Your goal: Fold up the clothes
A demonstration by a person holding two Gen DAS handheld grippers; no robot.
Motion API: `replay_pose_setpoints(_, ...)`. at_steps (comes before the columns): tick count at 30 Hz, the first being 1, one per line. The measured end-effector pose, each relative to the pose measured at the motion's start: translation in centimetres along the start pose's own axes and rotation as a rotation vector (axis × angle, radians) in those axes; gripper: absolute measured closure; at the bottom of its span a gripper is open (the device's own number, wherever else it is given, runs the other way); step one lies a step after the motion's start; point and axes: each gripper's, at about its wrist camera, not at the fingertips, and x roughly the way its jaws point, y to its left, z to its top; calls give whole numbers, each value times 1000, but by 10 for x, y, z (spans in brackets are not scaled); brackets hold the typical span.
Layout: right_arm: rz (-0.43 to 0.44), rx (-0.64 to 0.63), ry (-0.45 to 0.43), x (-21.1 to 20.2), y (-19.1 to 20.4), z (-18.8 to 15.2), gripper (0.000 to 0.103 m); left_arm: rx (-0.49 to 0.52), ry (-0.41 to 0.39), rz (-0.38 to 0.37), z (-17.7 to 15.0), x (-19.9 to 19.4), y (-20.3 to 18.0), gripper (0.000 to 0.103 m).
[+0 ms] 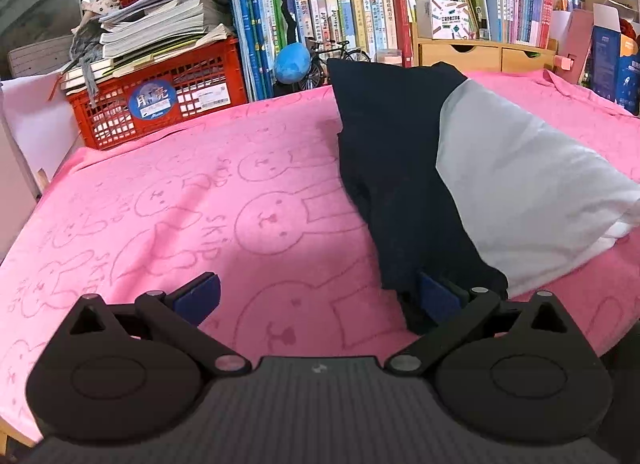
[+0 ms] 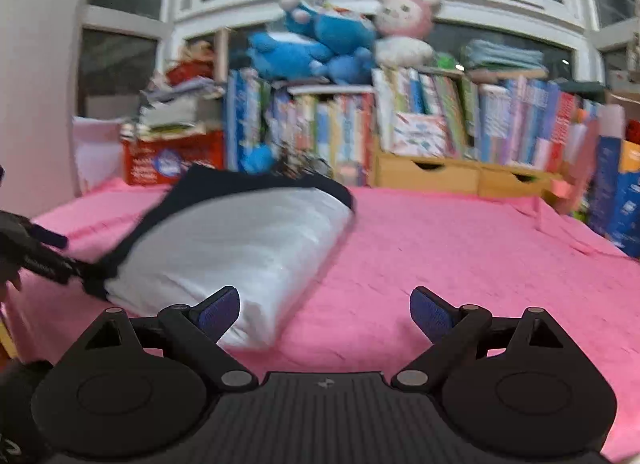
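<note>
A folded black and white garment (image 1: pixel 448 179) lies on the pink rabbit-print cloth (image 1: pixel 200 199). In the left wrist view my left gripper (image 1: pixel 316 296) is open; its right pad (image 1: pixel 434 296) touches the garment's near black edge and its left pad (image 1: pixel 200 298) is over bare pink cloth. In the right wrist view, which is blurred, the garment (image 2: pixel 240 248) lies left of centre. My right gripper (image 2: pixel 324 314) is open and empty just above the cloth, its left pad (image 2: pixel 218 314) in front of the garment's white near corner. The left gripper (image 2: pixel 36 252) shows at the left edge.
A red crate (image 1: pixel 160 99) stacked with papers stands at the back left. Rows of books (image 1: pixel 360 19) and wooden drawers (image 1: pixel 484 53) line the back edge, with plush toys (image 2: pixel 340 39) on top. A blue box (image 2: pixel 616 199) stands at the right.
</note>
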Motion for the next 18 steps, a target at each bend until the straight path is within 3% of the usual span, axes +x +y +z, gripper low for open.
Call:
replay_pose_setpoints(3, 24, 31, -3, 20, 9, -1, 7, -1, 2, 12, -2, -4, 0, 0)
replay_pose_setpoints(6, -20, 80, 171, 53, 7, -16, 3, -10, 4, 18, -5, -8, 0, 0)
replay_pose_setpoints(7, -30, 77, 185, 53, 9, -17, 4, -16, 5, 25, -6, -10, 0, 0)
replay_pose_setpoints(12, -64, 52, 167, 32, 21, -12, 4, -26, -5, 84, -2, -25, -11, 0)
replay_pose_setpoints(18, -85, 62, 128, -7, 42, 0, 4, -45, -9, 26, 4, -50, -40, 0)
